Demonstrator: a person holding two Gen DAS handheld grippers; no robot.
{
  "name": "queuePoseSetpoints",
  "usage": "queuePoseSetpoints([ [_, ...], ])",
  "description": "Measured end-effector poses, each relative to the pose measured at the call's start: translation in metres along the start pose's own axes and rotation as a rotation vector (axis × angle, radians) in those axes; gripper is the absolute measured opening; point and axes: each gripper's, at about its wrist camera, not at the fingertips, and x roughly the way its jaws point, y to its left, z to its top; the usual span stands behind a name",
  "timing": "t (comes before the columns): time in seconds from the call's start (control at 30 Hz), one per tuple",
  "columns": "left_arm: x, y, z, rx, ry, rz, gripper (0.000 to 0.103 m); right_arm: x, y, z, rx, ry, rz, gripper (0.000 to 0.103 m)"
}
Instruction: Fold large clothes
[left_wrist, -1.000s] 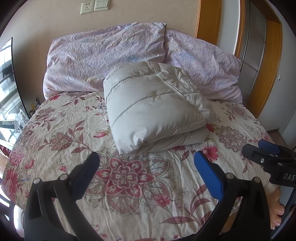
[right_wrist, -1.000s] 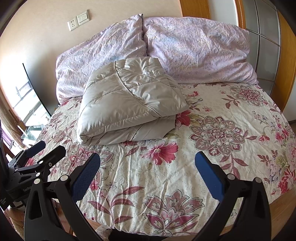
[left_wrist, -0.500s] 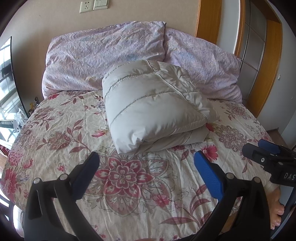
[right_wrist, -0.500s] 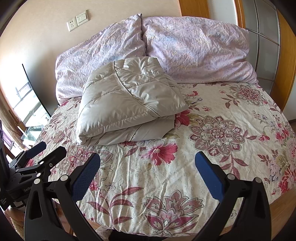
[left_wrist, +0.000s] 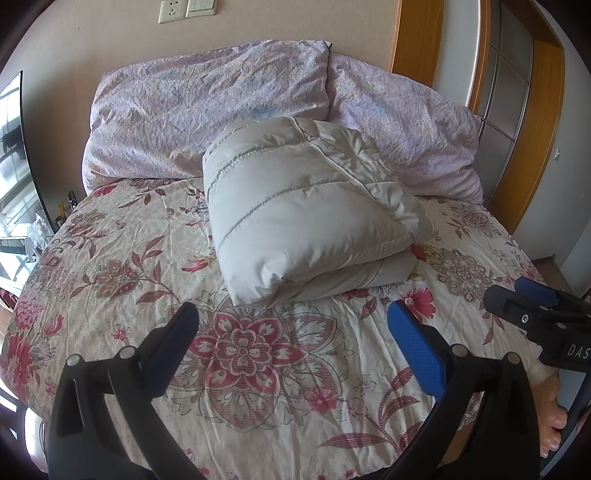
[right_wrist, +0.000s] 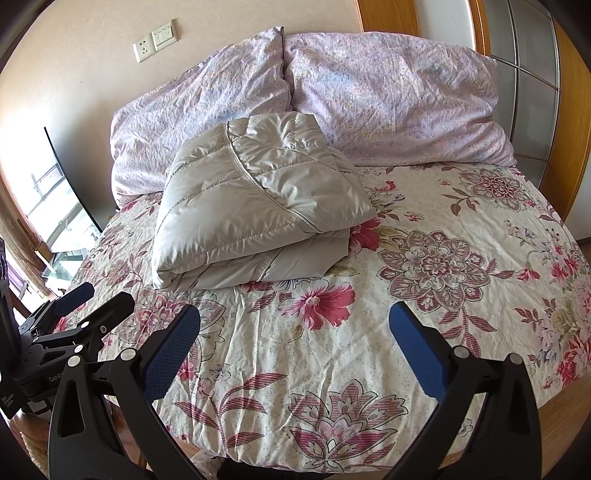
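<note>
A pale grey quilted puffer jacket (left_wrist: 306, 214) lies folded into a thick bundle on the floral bedspread, just in front of the pillows; the right wrist view shows the jacket (right_wrist: 255, 199) left of centre. My left gripper (left_wrist: 291, 343) hovers open over the near part of the bed, short of the bundle, with nothing between its blue pads. My right gripper (right_wrist: 295, 347) is also open and empty, held back from the jacket. Each gripper appears at the edge of the other's view: the right gripper (left_wrist: 535, 310) and the left gripper (right_wrist: 85, 306).
Two lilac pillows (left_wrist: 207, 110) (right_wrist: 399, 96) lean against the wall at the head of the bed. The floral bedspread (right_wrist: 443, 258) covers the mattress. A wooden door frame (left_wrist: 417, 40) stands at the right, a window (right_wrist: 55, 206) at the left. A person's bare foot (left_wrist: 550, 413) shows at the lower right.
Both grippers stay open. The views shift only slightly; the jacket bundle has not moved on the bed.
</note>
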Motion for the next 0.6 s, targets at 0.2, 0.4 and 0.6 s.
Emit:
queuePoseSetpoints([
  [0.2,0.0001,-0.0003,0.0008,0.001,0.0,-0.001,0.101,-0.0004,-0.0002,0.0002,0.0,-0.001,0.0,0.102],
  [0.4,-0.0003,0.0005,0.0014,0.007,-0.002,-0.007,0.101,0.0006,-0.0014,0.0004,0.0,-0.001,-0.002,0.102],
  [0.6,-0.0014,-0.0011,0.0017,0.012,-0.005,-0.005,0.101,0.0009,-0.0012,0.0005,-0.002,0.001,-0.003,0.102],
])
